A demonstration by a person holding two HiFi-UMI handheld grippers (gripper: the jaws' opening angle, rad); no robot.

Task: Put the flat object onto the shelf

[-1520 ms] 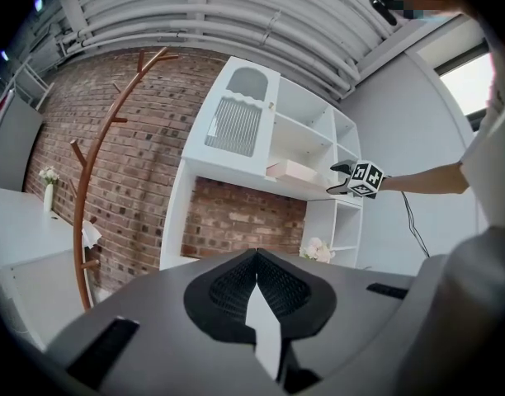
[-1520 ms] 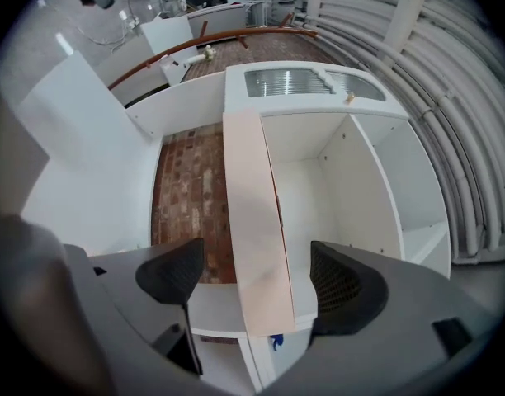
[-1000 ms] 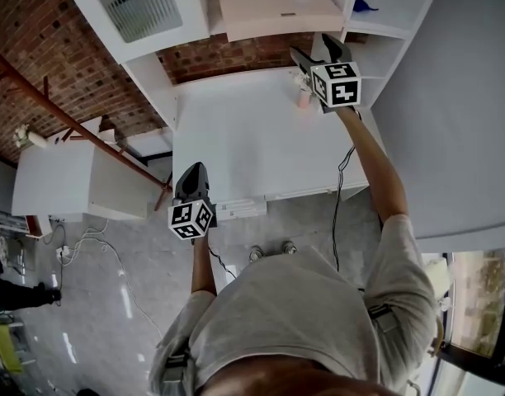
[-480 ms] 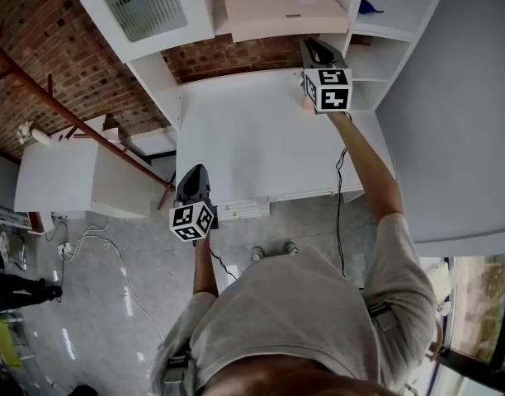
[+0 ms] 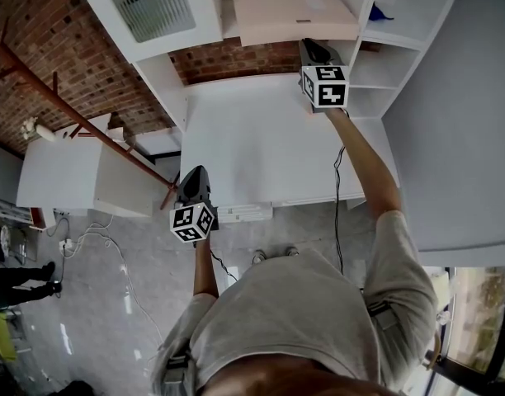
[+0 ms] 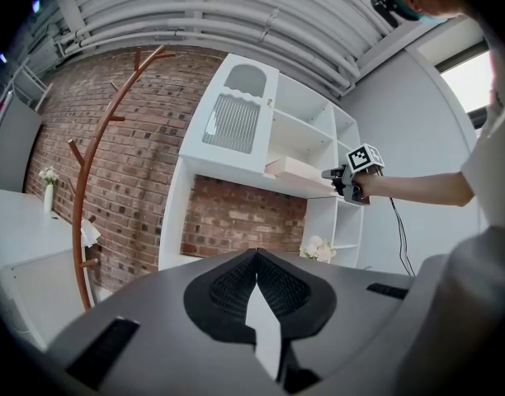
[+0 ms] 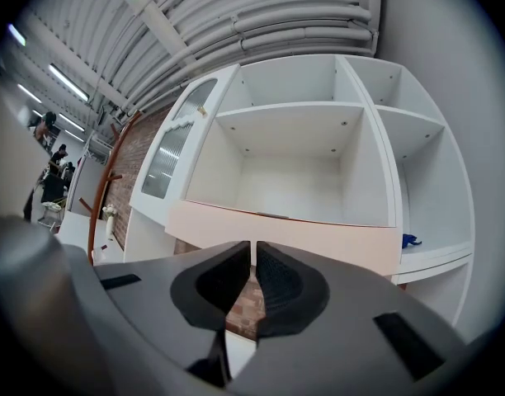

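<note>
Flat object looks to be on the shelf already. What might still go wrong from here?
The flat object seems to jut past the shelf front, so a nudge may tip it off. The right gripper, jaws just closed on nothing, sits right by that edge; pulling back carelessly might catch it.

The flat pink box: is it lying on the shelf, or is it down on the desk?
On the shelf. The flat pink box lies flat on the shelf board, above the white desk.
</note>
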